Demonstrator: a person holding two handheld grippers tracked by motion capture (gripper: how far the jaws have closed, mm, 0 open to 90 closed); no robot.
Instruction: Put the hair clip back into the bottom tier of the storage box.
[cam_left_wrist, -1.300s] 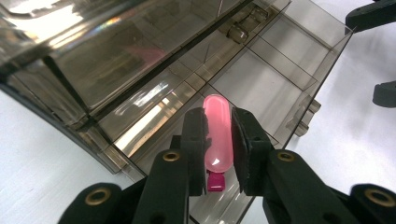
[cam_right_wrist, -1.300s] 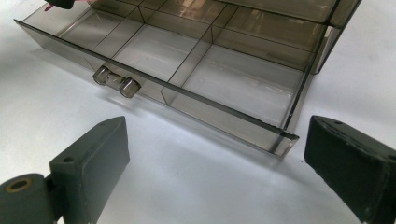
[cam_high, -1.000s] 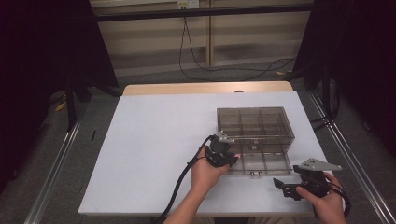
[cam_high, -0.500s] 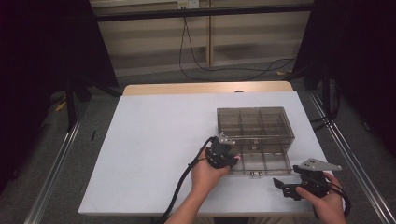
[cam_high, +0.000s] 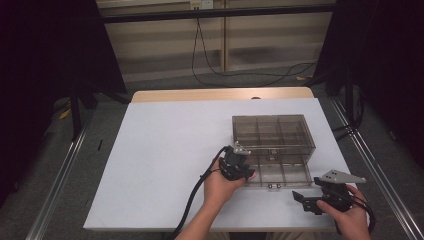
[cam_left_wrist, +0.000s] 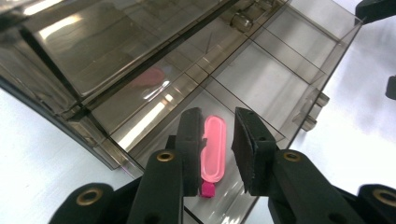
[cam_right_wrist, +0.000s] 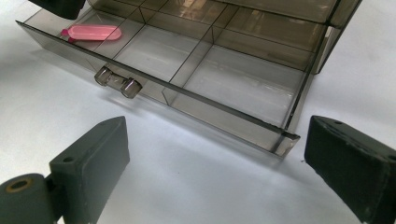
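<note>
Two grippers at a smoky plastic drawer box (cam_high: 274, 131) on the white table (cam_high: 165, 150). Left gripper (cam_left_wrist: 215, 140) over the pulled-out drawer (cam_right_wrist: 187, 60), jaws just opened a little, narrowly apart, pink capsule-shaped piece (cam_left_wrist: 213, 148) lying between them in the end compartment, seemingly unpinched. Right gripper (cam_high: 304, 201) wide open, holding nothing, on the table near the drawer's front

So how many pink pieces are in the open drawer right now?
1: the pink piece lies in the drawer's end compartment, between the left gripper's jaws. The closed upper section could hide more.
</note>
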